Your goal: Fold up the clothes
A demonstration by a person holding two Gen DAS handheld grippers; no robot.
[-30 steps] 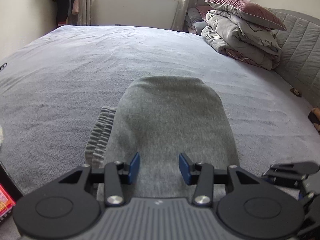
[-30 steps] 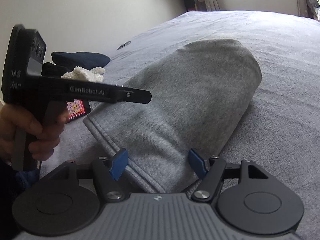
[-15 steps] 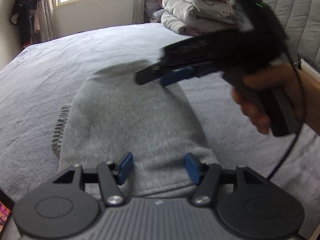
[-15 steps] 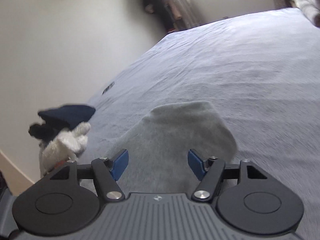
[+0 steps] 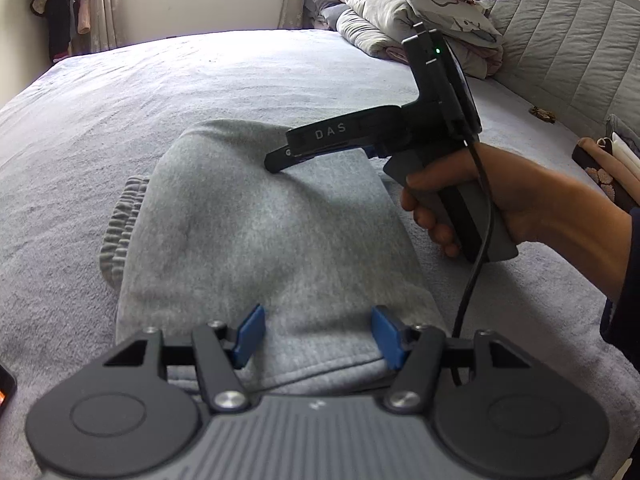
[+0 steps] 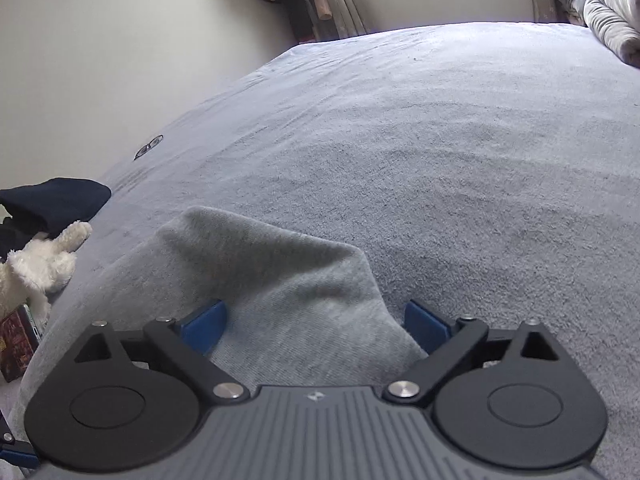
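A folded grey sweat garment (image 5: pixel 256 236) lies on the grey bed, its ribbed band (image 5: pixel 122 216) showing at the left. My left gripper (image 5: pixel 318 336) is open and empty over the garment's near hem. My right gripper (image 5: pixel 276 164) reaches in from the right, held by a hand, its tips resting on the garment's far part. In the right wrist view the right gripper (image 6: pixel 316 324) is open, its jaws straddling the garment's (image 6: pixel 280 280) far folded corner.
Stacked duvets and a pillow (image 5: pixel 420 12) lie by the quilted headboard (image 5: pixel 560 40). A white plush toy (image 6: pixel 36 268), dark clothing (image 6: pixel 52 200) and a small box (image 6: pixel 16 340) sit at the bed's left edge. Glasses (image 6: pixel 148 147) lie further back.
My right gripper swung from beside the garment's near edge across to its far part and came down onto it. My left gripper shifted slightly toward the near hem.
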